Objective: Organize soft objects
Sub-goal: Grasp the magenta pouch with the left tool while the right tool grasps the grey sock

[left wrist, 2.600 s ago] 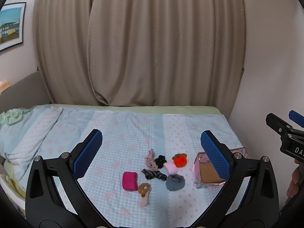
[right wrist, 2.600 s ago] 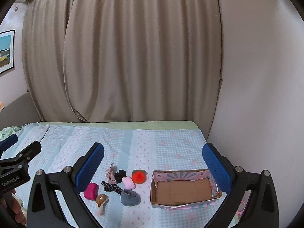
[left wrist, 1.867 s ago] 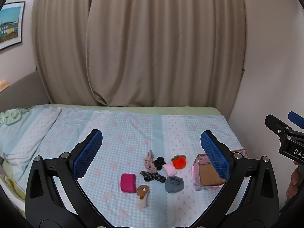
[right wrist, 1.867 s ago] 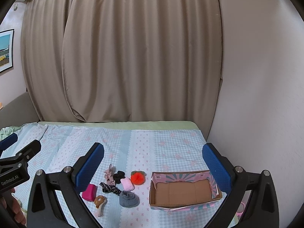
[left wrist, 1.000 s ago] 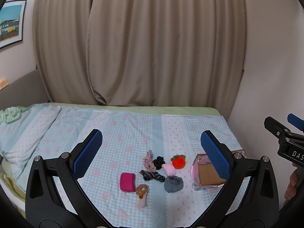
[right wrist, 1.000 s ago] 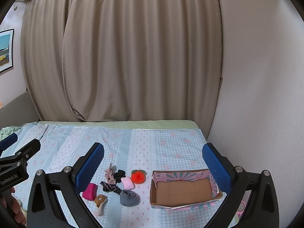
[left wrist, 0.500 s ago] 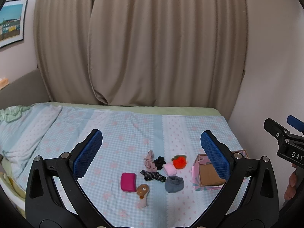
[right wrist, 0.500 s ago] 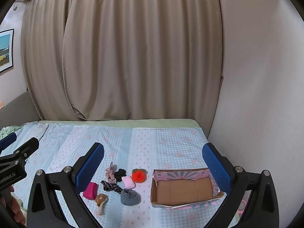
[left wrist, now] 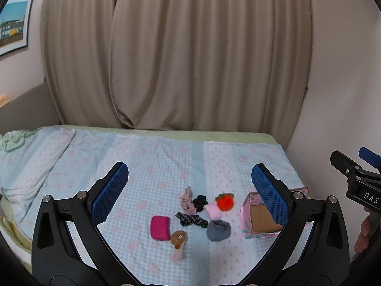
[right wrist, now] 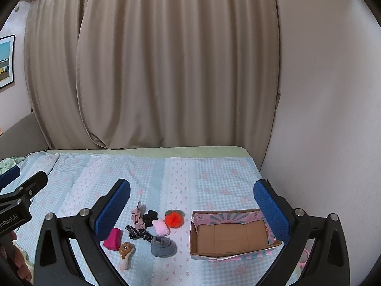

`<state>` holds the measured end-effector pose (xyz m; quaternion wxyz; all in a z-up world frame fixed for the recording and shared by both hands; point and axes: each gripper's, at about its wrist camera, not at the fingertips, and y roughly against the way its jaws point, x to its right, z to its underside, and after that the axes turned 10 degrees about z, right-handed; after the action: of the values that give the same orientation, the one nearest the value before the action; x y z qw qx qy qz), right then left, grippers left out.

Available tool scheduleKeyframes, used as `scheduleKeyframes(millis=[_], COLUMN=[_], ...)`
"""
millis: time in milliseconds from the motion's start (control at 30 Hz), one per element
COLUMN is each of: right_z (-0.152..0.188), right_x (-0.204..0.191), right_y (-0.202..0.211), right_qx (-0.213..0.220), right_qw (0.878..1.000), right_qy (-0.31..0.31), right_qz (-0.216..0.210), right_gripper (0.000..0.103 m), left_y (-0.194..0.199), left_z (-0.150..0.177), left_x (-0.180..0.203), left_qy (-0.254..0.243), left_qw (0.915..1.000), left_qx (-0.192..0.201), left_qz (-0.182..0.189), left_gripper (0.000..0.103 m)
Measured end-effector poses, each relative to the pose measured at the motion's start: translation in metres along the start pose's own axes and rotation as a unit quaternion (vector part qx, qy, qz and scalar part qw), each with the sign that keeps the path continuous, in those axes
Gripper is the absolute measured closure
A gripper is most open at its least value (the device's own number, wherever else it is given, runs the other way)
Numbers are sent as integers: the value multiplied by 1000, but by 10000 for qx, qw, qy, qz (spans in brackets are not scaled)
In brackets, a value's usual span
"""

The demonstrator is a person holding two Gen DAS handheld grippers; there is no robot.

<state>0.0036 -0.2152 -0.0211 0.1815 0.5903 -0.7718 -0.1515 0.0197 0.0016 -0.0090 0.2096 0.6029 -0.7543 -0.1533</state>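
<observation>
Several soft things lie in a cluster on the bed: a magenta pouch (left wrist: pixel 160 224) (right wrist: pixel 112 238), a brown-topped toy (left wrist: pixel 178 240) (right wrist: pixel 126 250), a grey sock roll (left wrist: pixel 218 230) (right wrist: pixel 163 246), a dark scrunchie (left wrist: pixel 191 219) (right wrist: pixel 139 233), a pink roll (left wrist: pixel 212 210) (right wrist: pixel 161 227), an orange plush fruit (left wrist: pixel 224 201) (right wrist: pixel 174 218), a black scrunchie (left wrist: pixel 200 199) (right wrist: pixel 150 217) and a beige cloth (left wrist: pixel 187 201) (right wrist: pixel 137 214). An empty pink cardboard box (left wrist: pixel 258 217) (right wrist: pixel 228 253) stands to their right. My left gripper (left wrist: pixel 189 190) and right gripper (right wrist: pixel 190 205) are open, empty and high above the bed.
The bed carries a light blue checked cover (left wrist: pixel 154 162) (right wrist: pixel 190 174). Beige curtains (left wrist: pixel 176 52) hang behind it. A wall (right wrist: pixel 321 119) bounds the right side. A folded blanket (left wrist: pixel 21 166) lies at the left.
Both grippers have drifted only slightly; the objects and the box have not moved. Both stay open.
</observation>
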Motion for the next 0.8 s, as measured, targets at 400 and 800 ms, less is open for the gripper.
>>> scheduleKeyframes(millis=[400, 800], right_z=[30, 145], right_x=[-50, -125], right_y=[-43, -157], right_qx=[-789, -1674], right_qw=[9967, 9854], right_qy=[-38, -306], right_qz=[-182, 72], right_gripper=[0, 0], left_y=[-70, -233], left_z=[34, 151], left_x=[-85, -168], left_qy=[425, 536], left_qw=[9916, 9604], left_qx=[-1222, -2717], left_qz=[-77, 300], left_gripper=[1, 1])
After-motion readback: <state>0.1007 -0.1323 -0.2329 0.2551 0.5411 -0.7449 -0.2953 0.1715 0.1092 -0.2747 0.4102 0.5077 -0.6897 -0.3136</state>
